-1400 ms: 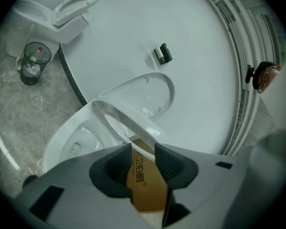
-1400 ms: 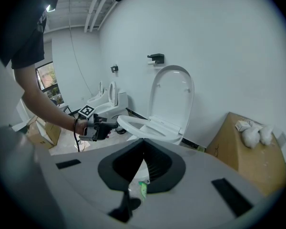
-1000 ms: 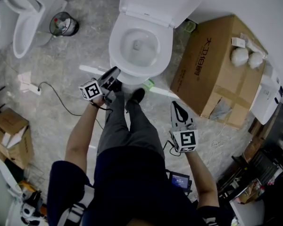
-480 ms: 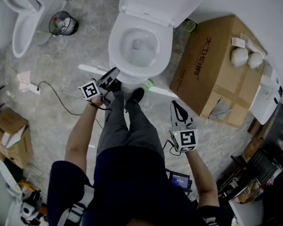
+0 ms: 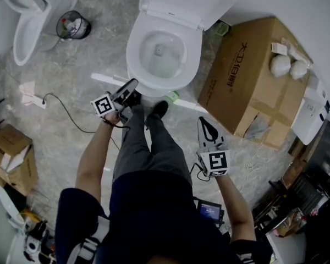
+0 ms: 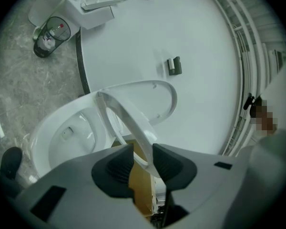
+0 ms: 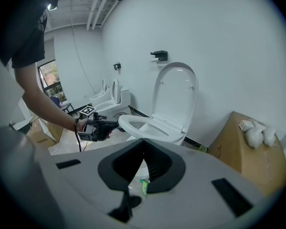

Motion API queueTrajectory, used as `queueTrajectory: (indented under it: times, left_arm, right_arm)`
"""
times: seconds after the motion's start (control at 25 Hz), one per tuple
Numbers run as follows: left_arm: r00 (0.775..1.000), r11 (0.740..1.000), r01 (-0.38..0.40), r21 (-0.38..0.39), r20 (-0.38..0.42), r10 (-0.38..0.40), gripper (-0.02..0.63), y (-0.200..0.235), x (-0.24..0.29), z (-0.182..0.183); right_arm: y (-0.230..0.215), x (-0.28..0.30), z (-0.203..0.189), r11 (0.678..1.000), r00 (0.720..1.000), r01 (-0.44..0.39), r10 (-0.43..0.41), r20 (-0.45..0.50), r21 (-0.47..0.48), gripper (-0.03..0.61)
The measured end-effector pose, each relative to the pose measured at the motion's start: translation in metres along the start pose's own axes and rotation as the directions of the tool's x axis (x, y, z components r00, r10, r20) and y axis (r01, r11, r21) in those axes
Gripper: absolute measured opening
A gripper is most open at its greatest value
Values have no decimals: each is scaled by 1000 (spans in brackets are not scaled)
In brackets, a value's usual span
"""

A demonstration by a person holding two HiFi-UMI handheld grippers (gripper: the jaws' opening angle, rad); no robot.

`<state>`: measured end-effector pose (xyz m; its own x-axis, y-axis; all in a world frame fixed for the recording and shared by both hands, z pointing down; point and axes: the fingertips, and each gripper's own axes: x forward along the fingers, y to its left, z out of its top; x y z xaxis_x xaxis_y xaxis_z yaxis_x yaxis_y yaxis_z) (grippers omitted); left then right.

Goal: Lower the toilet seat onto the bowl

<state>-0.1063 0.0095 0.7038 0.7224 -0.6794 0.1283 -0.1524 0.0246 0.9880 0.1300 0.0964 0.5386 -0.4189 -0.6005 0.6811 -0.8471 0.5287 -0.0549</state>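
The white toilet seat [image 5: 133,54] hangs close above the bowl [image 5: 162,51], nearly level, while the lid [image 5: 179,1] stands upright behind it. My left gripper [image 5: 133,83] is at the seat's front rim. In the left gripper view the seat ring [image 6: 128,120] runs between the dark pads, and the left gripper [image 6: 142,149] is shut on it. The right gripper view shows the seat [image 7: 143,123] with the left gripper [image 7: 112,123] at its front edge. My right gripper [image 5: 202,121] hangs over the floor to the right of the person's legs, shut and holding nothing.
A large cardboard box [image 5: 253,81] stands right of the toilet. A second toilet [image 5: 27,21] and a wire waste bin [image 5: 74,26] are at the far left. A cable with a plug [image 5: 44,100] lies on the floor. The person's shoe [image 5: 159,111] is at the bowl's front.
My left gripper has rolled a little at the seat's front rim. The right gripper has stayed where it was.
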Motion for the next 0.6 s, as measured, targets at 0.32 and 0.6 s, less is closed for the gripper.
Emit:
queueTrajectory:
  times: [0.32,0.6]
  left_arm:
    - [999,999,32,-35,24,-31,141,0,1,1]
    - [997,997,57,-51,49,-55,146,-1,2,3]
  right_arm:
    - [3,4,-3,1000,1000,-8,8,-14,-9,20]
    - [5,5,-6,1000,1000,-12,12,-22,-7,20]
